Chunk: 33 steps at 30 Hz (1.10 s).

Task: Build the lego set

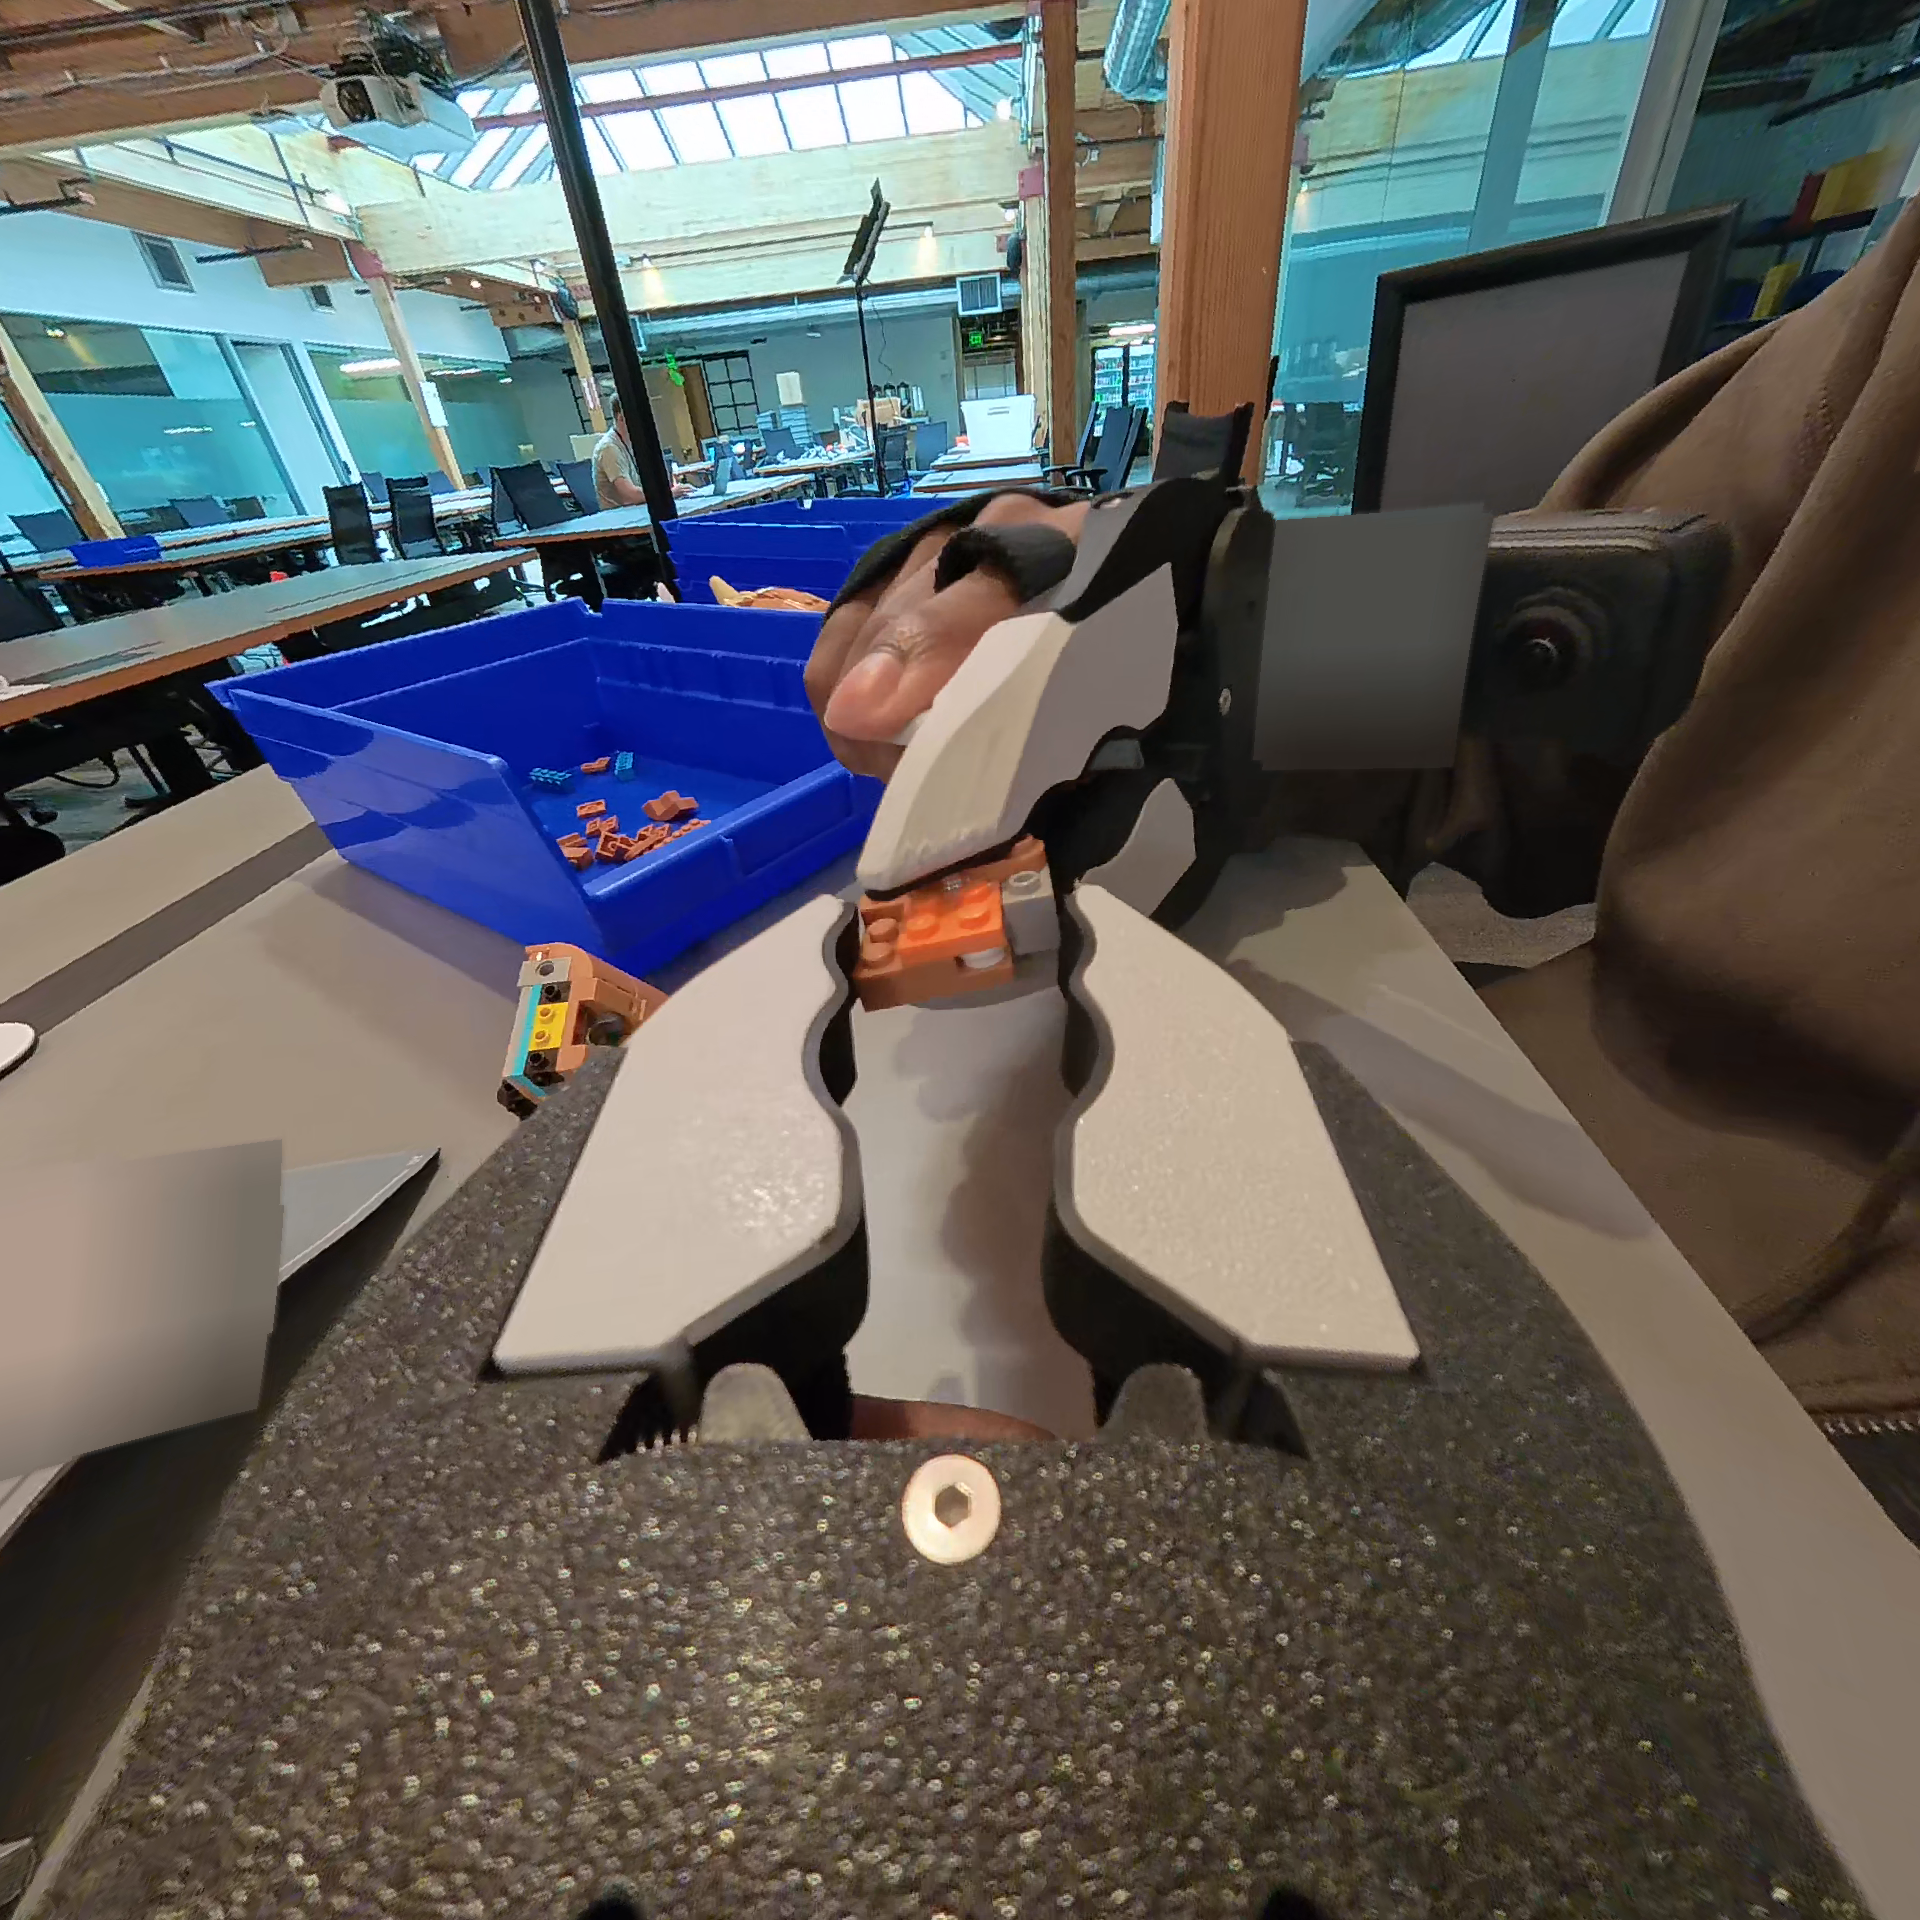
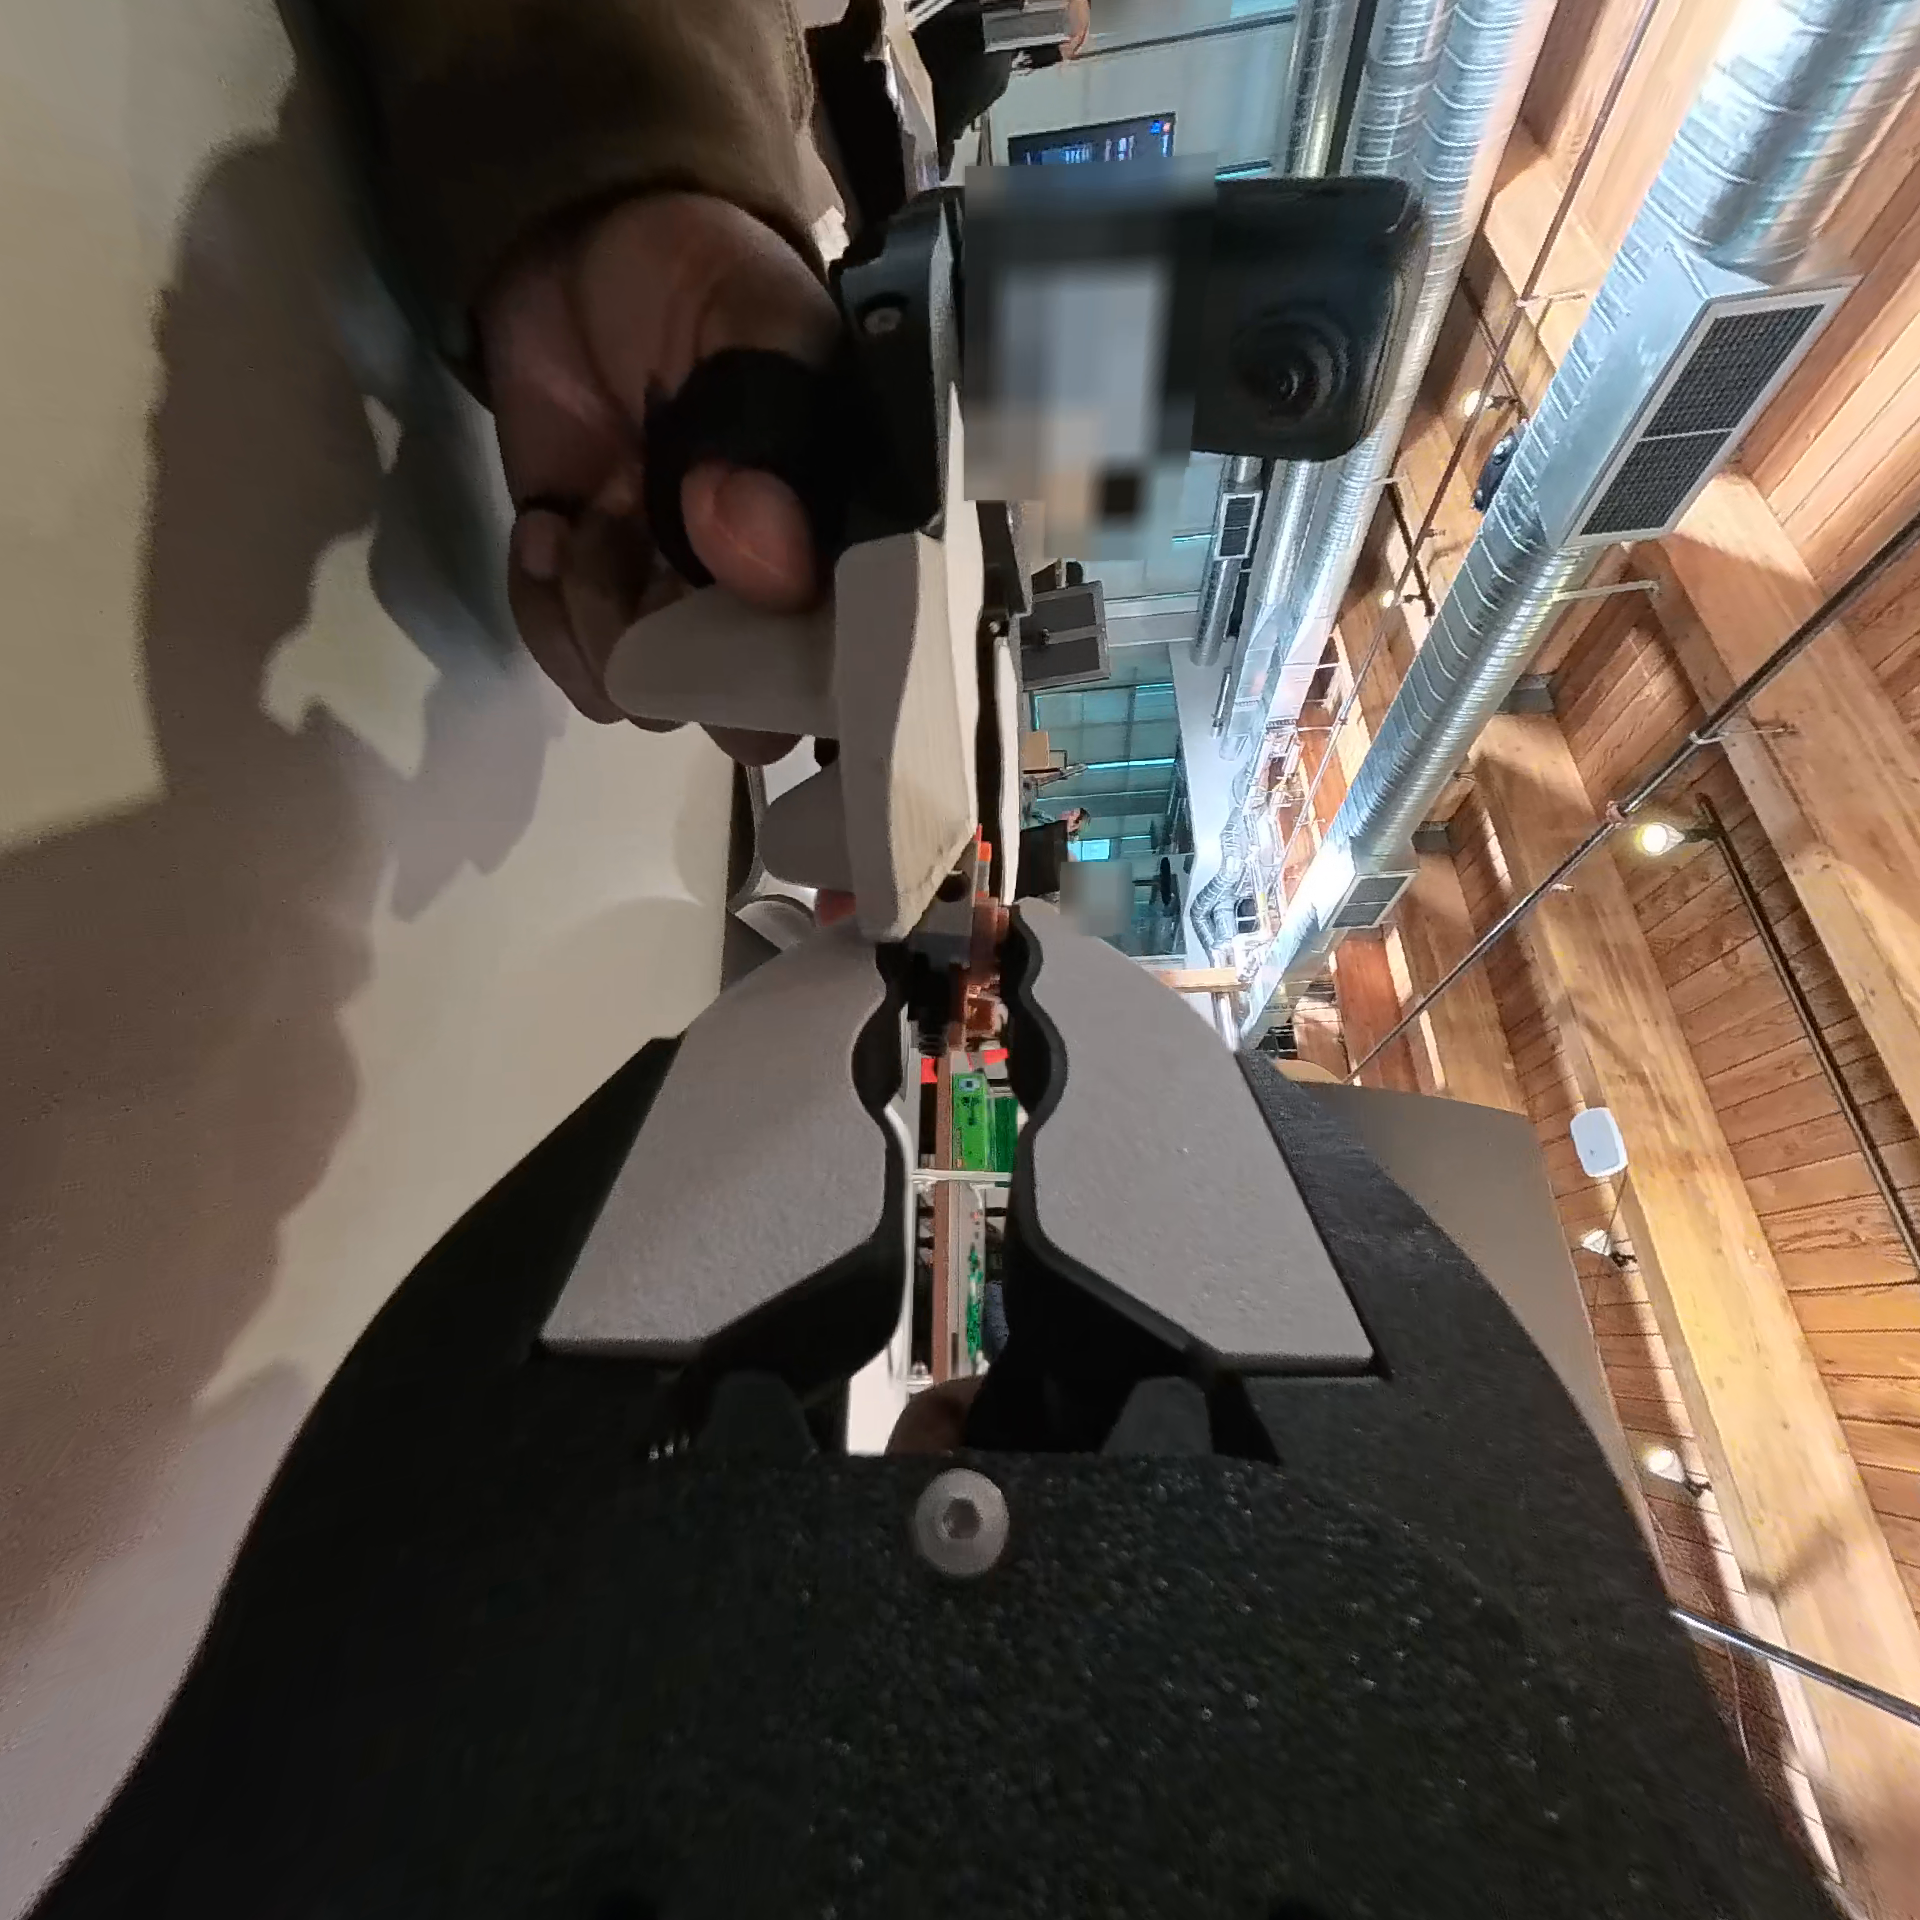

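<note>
1. Left gripper [image 1: 951, 940] is pinching the small orange lego sub-assembly [image 1: 935, 940] at its fingertips, held up in the air above the grey table [image 1: 260, 997], not resting on it.
2. Right gripper [image 1: 961, 821] comes in from above-right in the left wrist view; its tip sits on top of the same piece. In the right wrist view its own jaws [image 2: 951, 982] are nearly together w/ small dark and orange parts between them, so it looks clamped on the assembly too.
3. Handling, my read: light, rigid plastic, smooth sides, so slip risk if the pinch is shallow. Stud joints can pop apart under a twist; grey corner brick [image 1: 1029, 909] looks most exposed.
4. Best hold: flat opposing side walls, low on the orange plates, leaving the studs free for pressing.
5. Room: blue bin [image 1: 416, 769] w/ loose bricks sits beyond to the left, a bigger built section [image 1: 566, 1023] lies near the bin's front wall. Table edge runs close on the right; person's brown sleeve [image 1: 1766, 727] crowds that side. Open table is straight below.
</note>
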{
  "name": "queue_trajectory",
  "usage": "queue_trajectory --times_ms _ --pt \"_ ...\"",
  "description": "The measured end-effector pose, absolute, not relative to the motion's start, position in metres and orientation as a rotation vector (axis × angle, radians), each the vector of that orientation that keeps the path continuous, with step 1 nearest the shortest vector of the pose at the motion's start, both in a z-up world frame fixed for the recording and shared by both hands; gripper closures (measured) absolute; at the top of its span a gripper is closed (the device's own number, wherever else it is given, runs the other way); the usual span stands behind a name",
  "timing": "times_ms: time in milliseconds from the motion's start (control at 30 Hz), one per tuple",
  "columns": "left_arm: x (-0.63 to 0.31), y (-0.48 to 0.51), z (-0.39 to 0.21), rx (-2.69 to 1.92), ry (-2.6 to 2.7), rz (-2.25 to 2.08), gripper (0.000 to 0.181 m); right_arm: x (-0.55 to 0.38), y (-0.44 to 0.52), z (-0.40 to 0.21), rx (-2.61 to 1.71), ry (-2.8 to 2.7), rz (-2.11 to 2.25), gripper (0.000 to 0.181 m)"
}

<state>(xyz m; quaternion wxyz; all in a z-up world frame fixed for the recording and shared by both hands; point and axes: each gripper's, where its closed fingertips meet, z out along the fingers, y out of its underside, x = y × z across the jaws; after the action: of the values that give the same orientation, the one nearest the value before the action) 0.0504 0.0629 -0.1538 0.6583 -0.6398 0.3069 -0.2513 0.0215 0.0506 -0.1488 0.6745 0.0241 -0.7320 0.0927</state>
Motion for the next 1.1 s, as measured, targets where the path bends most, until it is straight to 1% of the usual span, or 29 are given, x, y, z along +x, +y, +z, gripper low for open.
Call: queue_trajectory --times_ms 167,233,333,500,733,1100 --pt "0.046 0.064 -0.148 -1.432 0.668 -0.558 0.144 0.017 0.055 -0.142 -0.016 -1.596 0.246 0.164" --pt "0.042 0.065 -0.147 -1.431 0.661 -0.538 0.144 0.016 0.058 -0.144 -0.069 -1.625 0.287 0.137" --pt "0.037 0.066 -0.146 -1.425 0.652 -0.518 0.144 0.017 0.06 -0.148 -0.12 -1.671 0.377 0.131" --pt "0.035 0.066 -0.147 -1.405 0.68 -0.443 0.144 0.021 0.07 -0.148 -0.294 -1.718 0.621 0.133" --pt "0.033 0.067 -0.15 -1.381 0.739 -0.313 0.144 0.028 0.069 -0.147 -0.504 -1.741 1.033 0.144" --pt "0.035 0.067 -0.158 -1.392 0.768 -0.298 0.144 0.033 0.075 -0.152 -0.651 -1.682 1.311 0.148"
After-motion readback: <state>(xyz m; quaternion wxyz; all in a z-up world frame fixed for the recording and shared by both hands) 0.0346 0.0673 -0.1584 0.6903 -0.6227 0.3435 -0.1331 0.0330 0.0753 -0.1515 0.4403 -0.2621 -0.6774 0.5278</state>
